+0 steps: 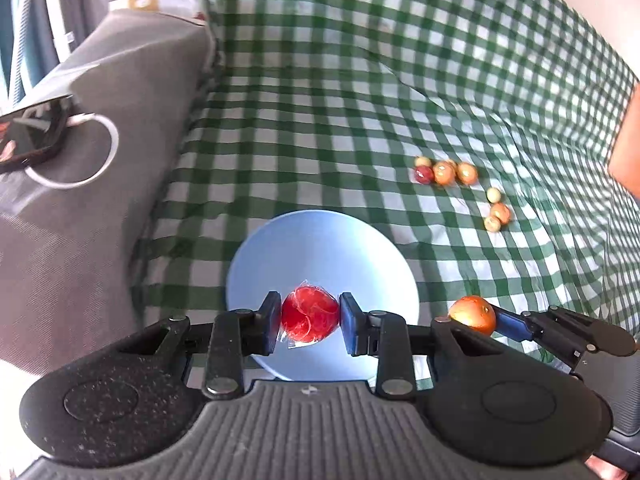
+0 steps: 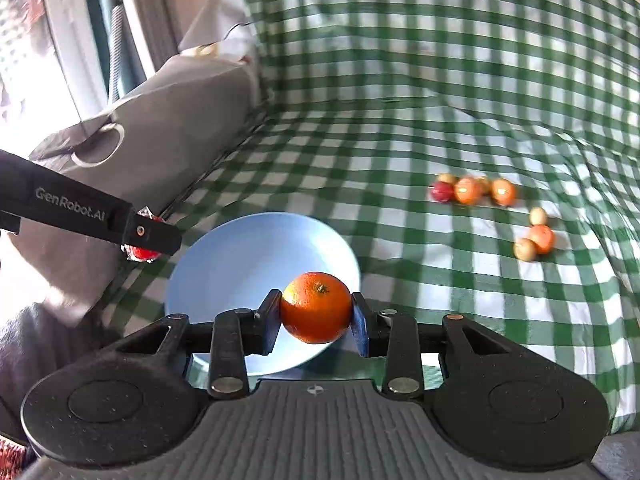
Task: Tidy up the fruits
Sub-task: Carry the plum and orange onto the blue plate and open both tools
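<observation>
The left tongs point(image 1: 310, 317) grip a plastic-wrapped red fruit point(image 1: 309, 318) and the right tongs point(image 2: 316, 312) clamp an orange point(image 2: 316, 307), both above the blue plate point(image 1: 320, 248). Lower each gently before releasing, since round fruit probably rolls. More small fruits point(image 1: 444, 172) lie on the green checked cloth point(image 1: 360, 80), beside a grey cushion point(image 1: 100, 200).

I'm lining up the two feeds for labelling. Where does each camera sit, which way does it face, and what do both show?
Left wrist: sits on the left gripper, facing along its fingers over the blue plate; it holds a wrapped red fruit. The right gripper enters at right.
Right wrist: sits on the right gripper, facing along its fingers over the plate's near edge; it holds an orange. The left gripper's arm enters at left.
Shared: plate, checked cloth, small loose fruits, grey bag.
</observation>
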### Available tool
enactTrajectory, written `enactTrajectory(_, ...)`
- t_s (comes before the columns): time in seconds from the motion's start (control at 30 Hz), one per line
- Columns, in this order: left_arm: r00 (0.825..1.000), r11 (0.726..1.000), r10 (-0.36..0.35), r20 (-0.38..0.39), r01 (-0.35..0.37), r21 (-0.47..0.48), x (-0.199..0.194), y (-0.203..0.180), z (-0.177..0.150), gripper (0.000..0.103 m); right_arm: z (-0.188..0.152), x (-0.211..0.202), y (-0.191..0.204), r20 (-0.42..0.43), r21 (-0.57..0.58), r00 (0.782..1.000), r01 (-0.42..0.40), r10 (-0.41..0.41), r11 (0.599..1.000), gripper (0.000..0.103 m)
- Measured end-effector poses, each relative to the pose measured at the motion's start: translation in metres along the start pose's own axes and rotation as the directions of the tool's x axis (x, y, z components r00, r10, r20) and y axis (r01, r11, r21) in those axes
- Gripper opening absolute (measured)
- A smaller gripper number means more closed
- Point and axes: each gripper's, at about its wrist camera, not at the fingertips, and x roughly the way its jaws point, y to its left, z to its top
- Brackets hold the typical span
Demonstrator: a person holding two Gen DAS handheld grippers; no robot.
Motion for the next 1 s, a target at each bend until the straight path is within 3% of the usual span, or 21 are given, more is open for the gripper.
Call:
enactTrajectory(0.33,1.000,0.999,-0.006,-0.015,0.006,-0.034,0.013,0.020,0.002,0.035,0.005,0.009,0.021,-0.014,-0.042,1.000,0.022,-0.023,0.999,0.038)
enactTrajectory(1.0,0.987,0.998,0.057,-0.148,-0.053,0.035,0.110,0.009,0.012,0.035,0.002,0.090,0.022,-0.138,-0.127,0.990,0.017,-0.034,0.992,0.038)
